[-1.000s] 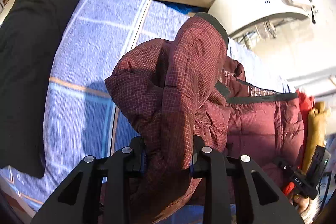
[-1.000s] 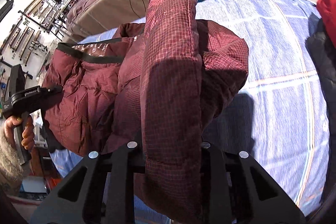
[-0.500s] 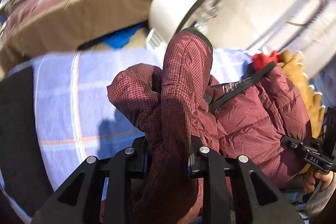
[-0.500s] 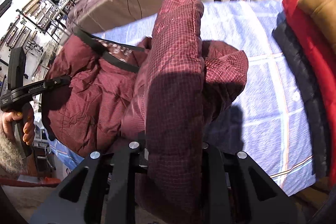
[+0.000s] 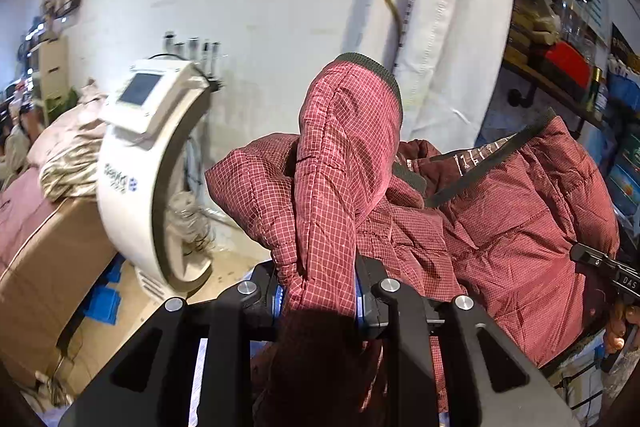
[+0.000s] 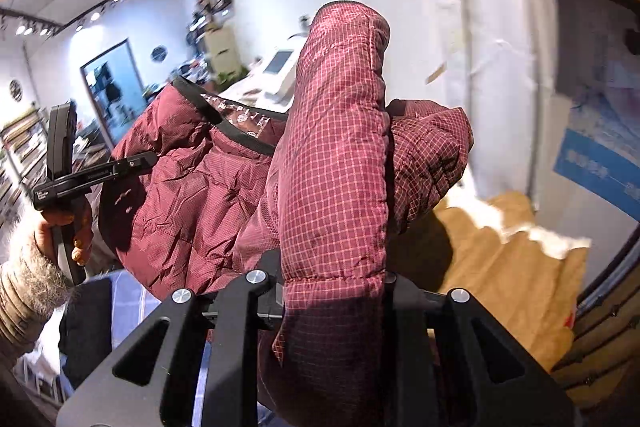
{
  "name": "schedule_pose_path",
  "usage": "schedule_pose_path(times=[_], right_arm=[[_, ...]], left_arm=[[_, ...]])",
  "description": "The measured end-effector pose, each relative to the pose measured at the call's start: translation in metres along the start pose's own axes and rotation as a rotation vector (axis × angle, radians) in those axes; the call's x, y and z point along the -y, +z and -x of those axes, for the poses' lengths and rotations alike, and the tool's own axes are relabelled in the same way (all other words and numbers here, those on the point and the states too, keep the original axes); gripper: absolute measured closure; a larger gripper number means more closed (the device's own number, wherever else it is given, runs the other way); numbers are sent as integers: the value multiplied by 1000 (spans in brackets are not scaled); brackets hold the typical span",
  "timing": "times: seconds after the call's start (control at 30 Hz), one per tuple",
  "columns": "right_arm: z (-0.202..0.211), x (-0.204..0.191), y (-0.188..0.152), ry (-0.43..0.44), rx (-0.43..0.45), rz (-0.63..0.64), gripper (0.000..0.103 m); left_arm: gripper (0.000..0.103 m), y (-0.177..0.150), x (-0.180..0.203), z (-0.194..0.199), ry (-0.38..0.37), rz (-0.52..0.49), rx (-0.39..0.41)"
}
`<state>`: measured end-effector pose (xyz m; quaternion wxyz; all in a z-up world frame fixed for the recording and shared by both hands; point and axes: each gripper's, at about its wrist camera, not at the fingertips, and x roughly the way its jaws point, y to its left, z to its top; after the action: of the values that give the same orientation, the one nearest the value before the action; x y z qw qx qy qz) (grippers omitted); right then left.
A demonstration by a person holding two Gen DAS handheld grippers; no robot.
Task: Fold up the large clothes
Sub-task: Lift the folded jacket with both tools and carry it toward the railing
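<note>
Fold not yet begun, by my judgement. The maroon padded jacket (image 5: 500, 227) hangs in the air between the two tools, clear of any surface, bunched and creased, its dark-trimmed collar (image 6: 224, 123) uppermost. The left hand-held gripper (image 5: 318, 297) is clamped on one checked sleeve (image 5: 344, 163), cuff standing up past the jaws. The right hand-held gripper (image 6: 332, 291) pinches the other sleeve (image 6: 340, 131) likewise. A tan garment (image 6: 500, 247) lies below in the right view. Outstanding: lay the jacket flat, bring the sleeves in, fold the body.
</note>
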<state>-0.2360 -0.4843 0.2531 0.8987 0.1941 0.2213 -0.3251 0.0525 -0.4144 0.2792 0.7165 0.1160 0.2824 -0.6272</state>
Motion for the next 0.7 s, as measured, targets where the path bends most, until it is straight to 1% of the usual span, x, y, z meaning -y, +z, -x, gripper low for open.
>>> schedule_pose_path(times=[0.03,0.1,0.13,0.2,0.23,0.27,0.3,0.33,0.37,0.4,0.43,0.47,0.5,0.53,0.57,0.6,0.63,0.67,0.7], right_arm=[[9,20,5,-41,25,-36,82],[26,62,7,-125,70,-114,82],[31,79,5,-156,80,-152,82],[37,113,-7,-220,79,-241,82],[35,127,-15,-244,68,-282,82],[32,147,-27,-254,46,-349,82],[28,163,-38,-256,24,-403,82],[23,179,-51,-262,-3,-457,82],[17,198,-69,-267,-26,-531,81],[12,212,-83,-266,-41,-594,81],[8,232,-101,-262,-53,-661,80],[4,248,-117,-249,-52,-729,79],[0,269,-139,-198,-43,-849,77],[-4,284,-156,-136,-31,-942,75],[-8,291,-168,-94,-13,-993,74],[-12,294,-173,-87,6,-993,72],[-16,292,-172,-110,13,-954,69],[-20,287,-168,-133,12,-923,67],[-22,288,-168,-148,10,-911,62]], left_arm=[[79,15,20,-31,-34,-22,-19],[79,24,39,-77,-75,-39,-54],[79,29,54,-111,-92,-51,-90],[79,29,51,-167,-105,-47,-162],[79,23,52,-190,-111,-42,-205],[79,12,55,-223,-109,-34,-268],[79,0,52,-238,-96,-37,-298],[78,-14,50,-263,-46,-51,-333],[76,-24,41,-276,-15,-54,-351],[71,-33,31,-292,2,-37,-374],[67,-41,15,-305,-8,7,-392],[59,-46,2,-310,-26,44,-395],[52,-50,-3,-317,-41,74,-395],[47,-52,-8,-322,-44,88,-392],[33,-54,-11,-326,-26,83,-382],[19,-56,-16,-329,11,78,-371],[14,-58,-22,-333,36,89,-369],[8,-60,-30,-336,44,109,-371],[5,-64,-37,-338,43,143,-373]])
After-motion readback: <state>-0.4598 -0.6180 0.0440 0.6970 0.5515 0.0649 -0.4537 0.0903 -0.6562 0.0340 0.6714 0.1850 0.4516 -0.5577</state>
